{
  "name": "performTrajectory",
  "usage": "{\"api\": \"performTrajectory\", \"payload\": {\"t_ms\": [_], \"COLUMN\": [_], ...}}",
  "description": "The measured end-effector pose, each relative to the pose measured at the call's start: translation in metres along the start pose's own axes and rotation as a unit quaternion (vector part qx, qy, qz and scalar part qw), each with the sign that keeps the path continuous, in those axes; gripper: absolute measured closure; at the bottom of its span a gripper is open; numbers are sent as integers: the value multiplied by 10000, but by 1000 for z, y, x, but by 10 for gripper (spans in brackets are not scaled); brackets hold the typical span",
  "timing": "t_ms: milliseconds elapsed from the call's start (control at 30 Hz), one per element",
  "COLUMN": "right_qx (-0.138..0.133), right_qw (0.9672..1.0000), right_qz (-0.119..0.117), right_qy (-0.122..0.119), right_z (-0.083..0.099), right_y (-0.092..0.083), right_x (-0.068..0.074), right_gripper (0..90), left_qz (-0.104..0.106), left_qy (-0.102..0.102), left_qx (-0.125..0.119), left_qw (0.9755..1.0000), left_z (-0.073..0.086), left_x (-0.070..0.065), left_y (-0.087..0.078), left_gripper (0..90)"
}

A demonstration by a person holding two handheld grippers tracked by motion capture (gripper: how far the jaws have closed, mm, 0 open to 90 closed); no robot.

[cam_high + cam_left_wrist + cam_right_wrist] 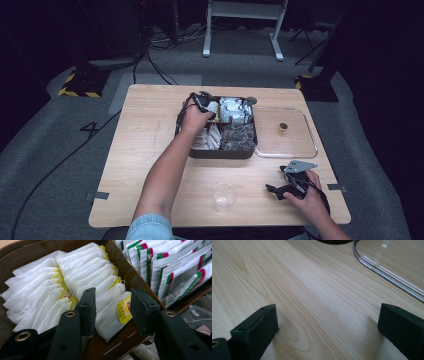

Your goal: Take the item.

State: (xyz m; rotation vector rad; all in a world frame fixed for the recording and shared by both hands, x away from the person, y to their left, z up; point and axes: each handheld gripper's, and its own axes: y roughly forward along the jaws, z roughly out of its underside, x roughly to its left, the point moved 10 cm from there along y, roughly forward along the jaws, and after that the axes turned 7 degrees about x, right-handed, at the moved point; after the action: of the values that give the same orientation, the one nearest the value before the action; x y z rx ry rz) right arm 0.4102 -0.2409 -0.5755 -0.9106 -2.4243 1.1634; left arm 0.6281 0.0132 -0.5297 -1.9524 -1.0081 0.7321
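Note:
A dark brown divided box [222, 152] stands mid-table. Its far left compartment holds a row of white tea bags with yellow tags [50, 290]. My left gripper [210, 107] reaches down into that compartment. In the left gripper view its jaws [113, 298] stand either side of the nearest tea bag [110, 320]. One jaw is slid in behind the bag, the other is by the divider wall, and a gap shows beside the tag. My right gripper [275, 190] rests on the table at the front right, open wide [328, 320] over bare wood.
White sachets with green and red stripes [175, 267] fill the neighbouring compartment, and dark packets [239, 136] lie in the near right one. The clear lid [310, 145] lies to the right of the box with a small brown object [283, 127] on it. A clear cup [223, 196] stands near the front edge.

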Motion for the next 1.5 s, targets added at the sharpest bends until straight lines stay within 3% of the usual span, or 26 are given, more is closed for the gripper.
{"api": "performTrajectory", "payload": {"t_ms": [100, 267, 500, 600, 767, 967, 1267, 1500], "right_qx": [0, -1, -4, -3, -1, -3, -3, -6], "right_qw": [10000, 10000, 10000, 10000, 10000, 10000, 10000, 10000], "right_qz": [1, 0, 4, 4, 1, 5, 4, 1], "right_qy": [0, -1, -5, -5, 0, -5, -4, -7], "right_z": [0, 0, 0, 0, 0, 0, 0, 0], "right_y": [0, 0, 0, 0, 0, 0, 0, 0], "right_x": [0, 0, 0, 0, 0, 0, 0, 0], "right_gripper": [32, 32, 32, 32, 32, 32, 31, 32], "left_qz": [0, -20, -138, -39, 45, 34, 33, 191], "left_qy": [-9, 142, 473, 517, 578, 650, 730, 806], "left_qx": [58, 227, 327, 284, 280, 112, -132, -329], "left_qw": [10000, 9996, 9983, 9983, 9979, 9978, 9972, 9960], "left_z": [1, 4, 4, 2, 1, -6, -16, -19], "left_x": [1, -3, -7, -11, -15, -16, -16, -19], "left_y": [2, 6, 5, 1, -4, -14, -34, -56], "left_gripper": [568, 606, 815, 889, 900, 900, 900, 900]}}
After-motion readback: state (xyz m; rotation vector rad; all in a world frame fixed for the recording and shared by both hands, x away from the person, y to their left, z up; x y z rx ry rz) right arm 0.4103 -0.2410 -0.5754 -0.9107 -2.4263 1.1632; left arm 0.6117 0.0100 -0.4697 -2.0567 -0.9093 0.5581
